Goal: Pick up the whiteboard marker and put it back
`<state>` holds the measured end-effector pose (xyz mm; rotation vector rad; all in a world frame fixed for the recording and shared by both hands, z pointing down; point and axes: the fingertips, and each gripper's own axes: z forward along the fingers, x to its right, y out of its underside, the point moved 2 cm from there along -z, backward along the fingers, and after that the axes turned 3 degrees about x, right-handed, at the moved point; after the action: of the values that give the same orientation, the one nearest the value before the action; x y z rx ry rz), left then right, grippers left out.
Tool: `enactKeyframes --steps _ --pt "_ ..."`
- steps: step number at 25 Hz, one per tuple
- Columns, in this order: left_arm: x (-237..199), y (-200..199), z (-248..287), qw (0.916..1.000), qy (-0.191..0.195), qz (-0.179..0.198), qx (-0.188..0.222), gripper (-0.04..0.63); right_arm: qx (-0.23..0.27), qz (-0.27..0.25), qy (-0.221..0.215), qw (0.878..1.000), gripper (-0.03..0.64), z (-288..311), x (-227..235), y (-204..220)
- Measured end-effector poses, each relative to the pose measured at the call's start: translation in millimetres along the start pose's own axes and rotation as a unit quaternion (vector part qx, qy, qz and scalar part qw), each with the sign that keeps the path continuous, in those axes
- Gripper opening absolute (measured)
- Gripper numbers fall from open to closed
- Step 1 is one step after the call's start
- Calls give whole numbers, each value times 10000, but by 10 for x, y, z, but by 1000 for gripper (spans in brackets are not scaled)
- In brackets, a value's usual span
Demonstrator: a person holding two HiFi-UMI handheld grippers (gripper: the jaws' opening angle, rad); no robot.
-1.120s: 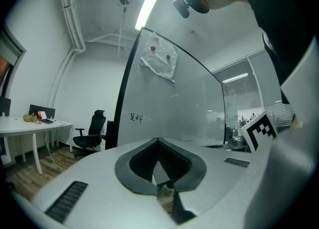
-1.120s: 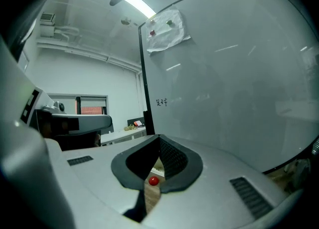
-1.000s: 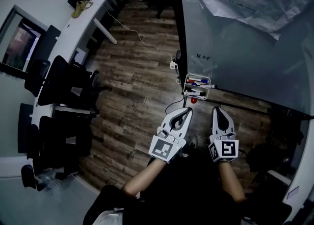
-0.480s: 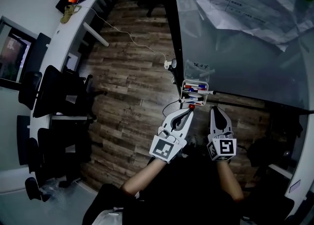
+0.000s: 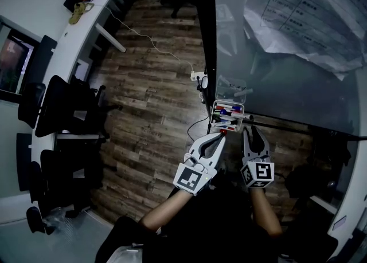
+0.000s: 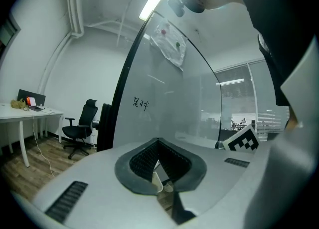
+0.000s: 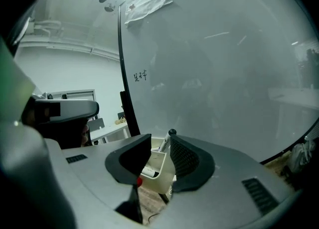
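Right tool, jaws just opened and empty, faces the marker leaning upright in the tray just ahead.

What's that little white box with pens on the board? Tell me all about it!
The white box looks like plastic and is open on top. It sits at the bottom corner of the whiteboard. Several markers with red and blue bits lie inside, and one dark-tipped marker pokes out above its rim.
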<state>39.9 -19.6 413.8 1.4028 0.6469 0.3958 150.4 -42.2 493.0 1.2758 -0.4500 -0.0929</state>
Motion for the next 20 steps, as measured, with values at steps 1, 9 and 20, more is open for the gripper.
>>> enactKeyframes --steps 1,9,20 --pt "-8 7 5 10000 -9 -36 -9 8 -15 18 4 10000 110 21 14 13" --pt "-114 66 34 9999 -28 -64 -91 8 -120 85 24 9999 138 206 81 90" --pt "-232 129 101 9997 -92 -154 -156 8 -255 151 45 9996 144 382 152 156"
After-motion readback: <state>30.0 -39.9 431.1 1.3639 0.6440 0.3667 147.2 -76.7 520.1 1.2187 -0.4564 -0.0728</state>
